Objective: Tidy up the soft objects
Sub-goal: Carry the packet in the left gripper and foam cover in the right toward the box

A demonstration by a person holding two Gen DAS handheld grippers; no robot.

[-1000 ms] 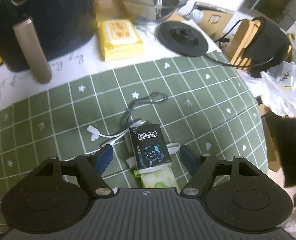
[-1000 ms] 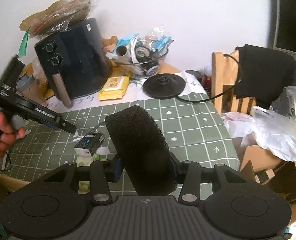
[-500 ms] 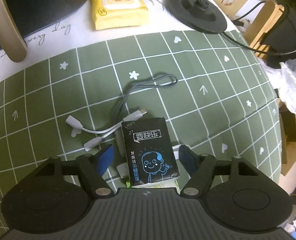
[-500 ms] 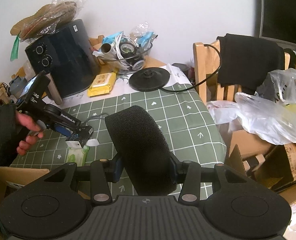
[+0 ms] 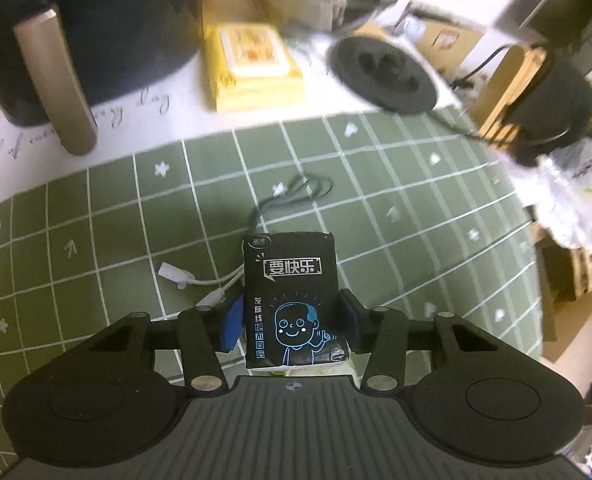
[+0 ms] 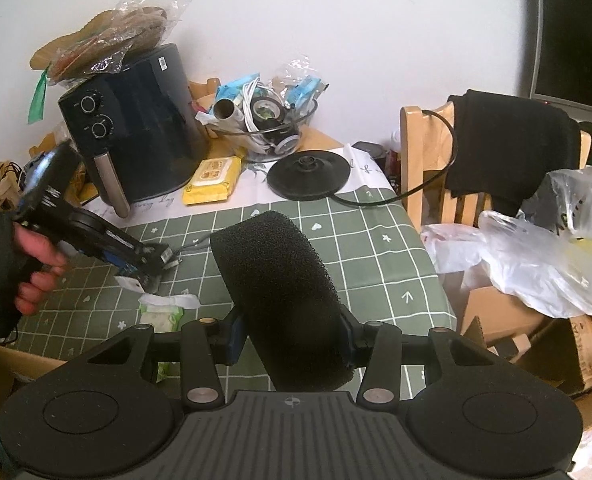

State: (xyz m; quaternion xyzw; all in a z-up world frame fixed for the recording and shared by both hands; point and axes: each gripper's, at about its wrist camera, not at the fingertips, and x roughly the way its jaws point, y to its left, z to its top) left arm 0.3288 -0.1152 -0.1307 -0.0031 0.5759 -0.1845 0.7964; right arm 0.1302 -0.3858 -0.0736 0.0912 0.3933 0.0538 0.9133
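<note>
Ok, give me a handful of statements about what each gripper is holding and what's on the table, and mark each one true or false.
1. The left gripper is shut on the black tissue pack. True.
2. The right gripper is open with nothing between its fingers. False: it is shut on a black foam sponge.
3. A yellow wipes pack lies beside the black air fryer. True.
4. A kettle stands on the round black kettle base. False: the base is bare.
5. A green wipes pack lies on the green checked tablecloth. True.
</note>
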